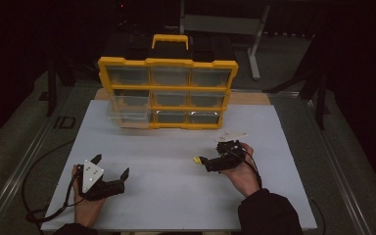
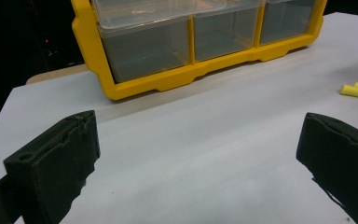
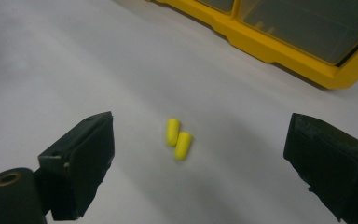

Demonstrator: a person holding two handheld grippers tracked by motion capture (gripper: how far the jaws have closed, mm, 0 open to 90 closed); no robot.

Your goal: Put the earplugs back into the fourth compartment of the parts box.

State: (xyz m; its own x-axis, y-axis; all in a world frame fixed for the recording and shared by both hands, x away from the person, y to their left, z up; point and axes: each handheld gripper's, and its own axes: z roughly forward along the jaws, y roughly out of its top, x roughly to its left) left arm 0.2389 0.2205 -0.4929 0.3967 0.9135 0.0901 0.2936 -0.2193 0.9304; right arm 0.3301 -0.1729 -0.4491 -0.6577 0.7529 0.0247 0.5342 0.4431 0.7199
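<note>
Left tool (image 1: pixel 111 166): jaws wide apart, hand-held low. Right tool (image 1: pixel 201 160): jaws wide apart, pointing left, hand-held.

White mat (image 1: pixel 176 191) bare between the left gripper (image 1: pixel 110 166) and right gripper (image 1: pixel 201 160); open passage there. Sole tall obstacle: yellow organizer (image 1: pixel 168 93) at 12 o'clock, one drawer (image 1: pixel 123 115) pulled out toward the mat at its lower left. Two earplugs (image 3: pixel 178 139) lie in the gap of the right gripper's wide-apart jaws. Flat white piece (image 1: pixel 231 135) just beyond, at 1 o'clock.
</note>
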